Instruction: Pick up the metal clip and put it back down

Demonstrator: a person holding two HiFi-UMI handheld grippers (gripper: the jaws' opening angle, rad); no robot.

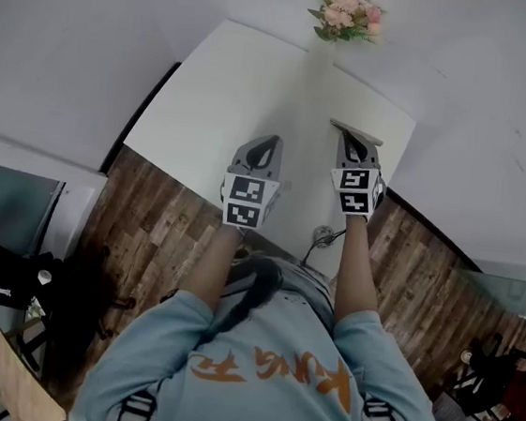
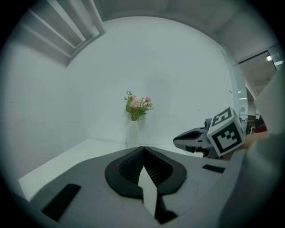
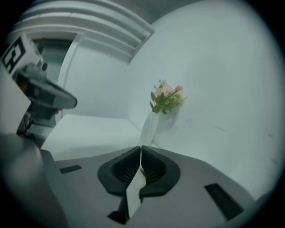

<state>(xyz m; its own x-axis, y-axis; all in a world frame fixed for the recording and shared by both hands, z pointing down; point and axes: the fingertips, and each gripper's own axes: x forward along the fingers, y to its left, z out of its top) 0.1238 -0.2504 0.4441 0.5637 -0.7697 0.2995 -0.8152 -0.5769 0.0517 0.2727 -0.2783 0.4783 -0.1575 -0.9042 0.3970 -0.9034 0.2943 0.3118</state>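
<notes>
— Head view gives us a small grey thing that we take for the metal clip [image 1: 322, 233]. It lies on the white surface [image 1: 210, 95] close to its near edge, between our forearms, and is too small to be sure of.

— Do either of our tongs have it?

— No. The right tongs [image 3: 140, 148] are clenched, tips meeting with nothing between them. The left tongs [image 2: 142, 148] are clenched and empty too. Both hang above the surface, apart from the clip, pointing toward the flowers [image 1: 345, 11].

— So which step are we in?

— We judge we are between grasps. The clip rests on the surface, but we cannot tell whether it awaits the pick or is already set back.

— And if the pick is ahead?

— Then we need the right tongs released wide, drawn back toward us and lowered over the clip. They must close squarely, since thin metal could slip or skate across the smooth top.
</notes>
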